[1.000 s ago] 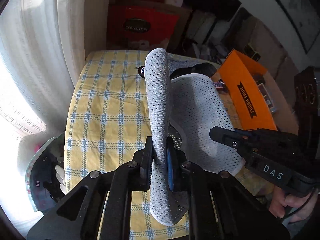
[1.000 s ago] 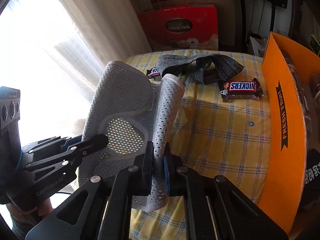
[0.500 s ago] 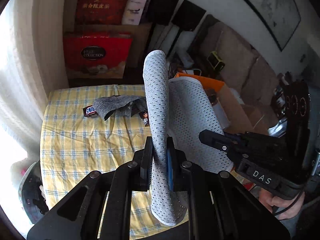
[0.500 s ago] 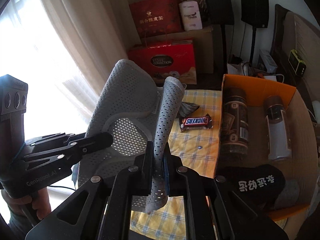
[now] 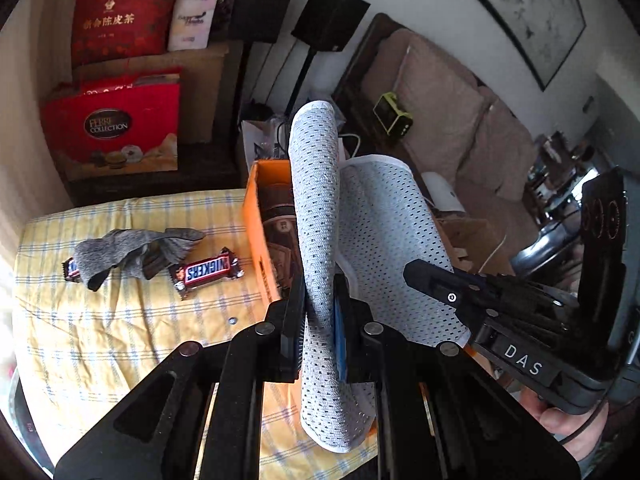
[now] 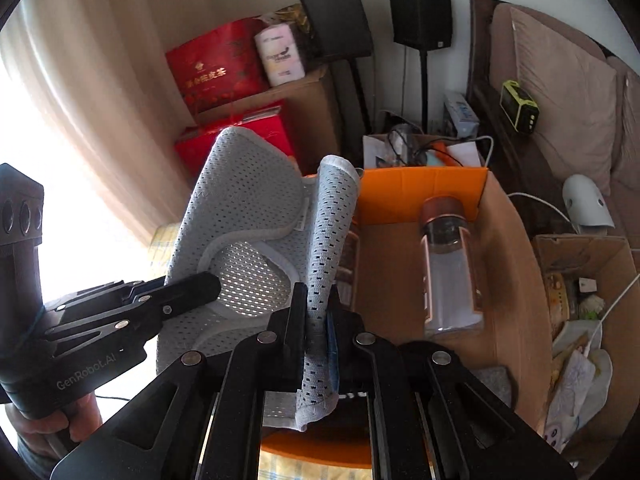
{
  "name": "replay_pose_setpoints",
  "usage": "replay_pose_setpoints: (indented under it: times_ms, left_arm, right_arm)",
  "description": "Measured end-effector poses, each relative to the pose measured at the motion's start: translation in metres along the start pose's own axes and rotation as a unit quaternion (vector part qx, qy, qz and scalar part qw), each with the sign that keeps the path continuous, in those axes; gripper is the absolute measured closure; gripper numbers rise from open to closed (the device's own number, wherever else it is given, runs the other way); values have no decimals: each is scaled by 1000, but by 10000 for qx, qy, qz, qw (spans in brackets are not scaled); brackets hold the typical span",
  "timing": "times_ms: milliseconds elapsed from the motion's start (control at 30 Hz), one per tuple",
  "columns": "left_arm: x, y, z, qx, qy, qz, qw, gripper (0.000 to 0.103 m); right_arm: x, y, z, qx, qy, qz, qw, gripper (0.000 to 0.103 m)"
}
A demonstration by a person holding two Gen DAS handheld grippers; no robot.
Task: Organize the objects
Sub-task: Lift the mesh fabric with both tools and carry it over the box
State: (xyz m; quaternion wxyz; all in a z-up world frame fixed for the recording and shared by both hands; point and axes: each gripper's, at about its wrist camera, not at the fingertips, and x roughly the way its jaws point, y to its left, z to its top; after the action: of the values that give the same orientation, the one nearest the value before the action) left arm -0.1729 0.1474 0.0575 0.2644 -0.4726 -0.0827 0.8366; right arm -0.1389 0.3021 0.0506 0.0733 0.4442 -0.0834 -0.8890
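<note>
A light grey perforated fabric piece hangs in the air, held at two edges. My left gripper is shut on one edge; my right gripper is shut on the other edge of the fabric piece. Each gripper shows in the other's view, the right gripper at the right and the left gripper at the left. The fabric hangs over the near left corner of the orange cardboard box, which holds a clear bottle lying down. A Snickers bar and a dark grey cloth lie on the yellow checked tablecloth.
A second candy bar peeks from under the dark cloth. Red gift bags and cardboard boxes stand behind the table, with black speakers on stands. A brown sofa and an open carton of clutter lie to the right.
Both grippers have carried the grey fabric up and to the right, from over the tablecloth to over the orange box. The box interior and bottle have come into view.
</note>
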Motion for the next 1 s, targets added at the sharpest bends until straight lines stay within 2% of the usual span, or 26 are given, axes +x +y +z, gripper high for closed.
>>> replay_pose_setpoints:
  times_ms: [233,433,600,700,800,867,1000]
  left_arm:
    - [57,-19,11,6,241,37,9997,92]
    - [97,-20,13,38,472,151,9988,91]
    - [124,-29,10,511,639,442,9957,89]
    - [135,-29,11,505,784,605,9938,79]
    - [134,-30,15,270,803,559,9948,67]
    - [127,-34,17,333,730,534,9953,48]
    - [105,-39,18,538,521,543,9957,46]
  right_arm:
    - [21,-46,10,237,85,-296,9992,96]
    - [45,-75,13,450,145,-464,9978,96]
    - [67,-94,12,537,242,-720,9957,95]
    - [80,-103,9,489,329,-1004,9932,93]
    - [84,-111,7,567,335,-1018,9926,92]
    - [82,-114,5,615,305,-1088,9917,89]
    - [69,-118,4,614,229,-1103,9917,85]
